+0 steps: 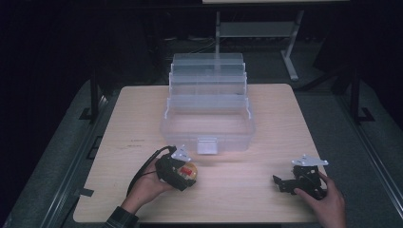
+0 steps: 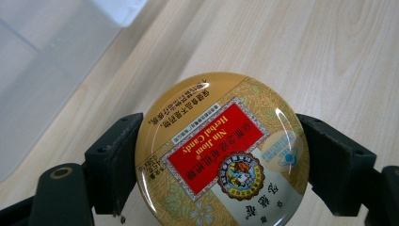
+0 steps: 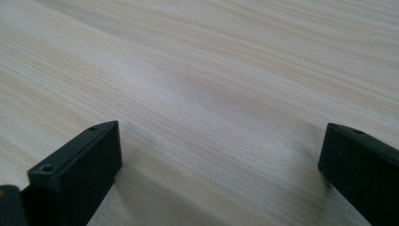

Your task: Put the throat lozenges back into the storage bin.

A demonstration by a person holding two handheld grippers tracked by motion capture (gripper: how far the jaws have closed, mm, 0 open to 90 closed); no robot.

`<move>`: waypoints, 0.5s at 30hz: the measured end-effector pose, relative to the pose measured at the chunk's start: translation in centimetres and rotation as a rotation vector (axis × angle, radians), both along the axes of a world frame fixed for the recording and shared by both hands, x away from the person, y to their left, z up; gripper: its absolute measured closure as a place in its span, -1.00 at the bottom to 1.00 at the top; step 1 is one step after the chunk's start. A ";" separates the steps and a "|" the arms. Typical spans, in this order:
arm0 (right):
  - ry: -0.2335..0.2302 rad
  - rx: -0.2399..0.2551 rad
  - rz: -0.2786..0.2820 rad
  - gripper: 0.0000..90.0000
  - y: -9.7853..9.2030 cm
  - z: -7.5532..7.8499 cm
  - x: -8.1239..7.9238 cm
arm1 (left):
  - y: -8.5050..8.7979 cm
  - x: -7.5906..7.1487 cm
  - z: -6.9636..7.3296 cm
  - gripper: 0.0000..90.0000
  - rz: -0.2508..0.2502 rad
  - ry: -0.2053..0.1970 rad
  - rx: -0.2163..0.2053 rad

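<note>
In the high view, the left gripper [image 1: 186, 172] is holding a round candy tin [image 1: 188, 171] low over the table [image 1: 266, 114], near its front edge, in front of a clear tiered box [image 1: 207, 111]; the right gripper [image 1: 285, 183] is resting to the right, well apart. In the left gripper view, the jaws are pressing both sides of the tin. In the right gripper view, the jaws are standing wide apart, empty, over bare wood.
</note>
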State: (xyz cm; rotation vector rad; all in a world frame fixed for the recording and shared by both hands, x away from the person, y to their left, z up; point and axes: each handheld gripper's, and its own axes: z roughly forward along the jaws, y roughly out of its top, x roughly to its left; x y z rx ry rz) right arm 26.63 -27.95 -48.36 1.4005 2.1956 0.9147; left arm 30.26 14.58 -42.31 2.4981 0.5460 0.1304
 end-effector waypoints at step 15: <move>0.000 0.000 0.000 -1.00 0.0 0.0 0.0 | 0.4 0.5 1.3 -0.57 0.022 -0.012 -0.019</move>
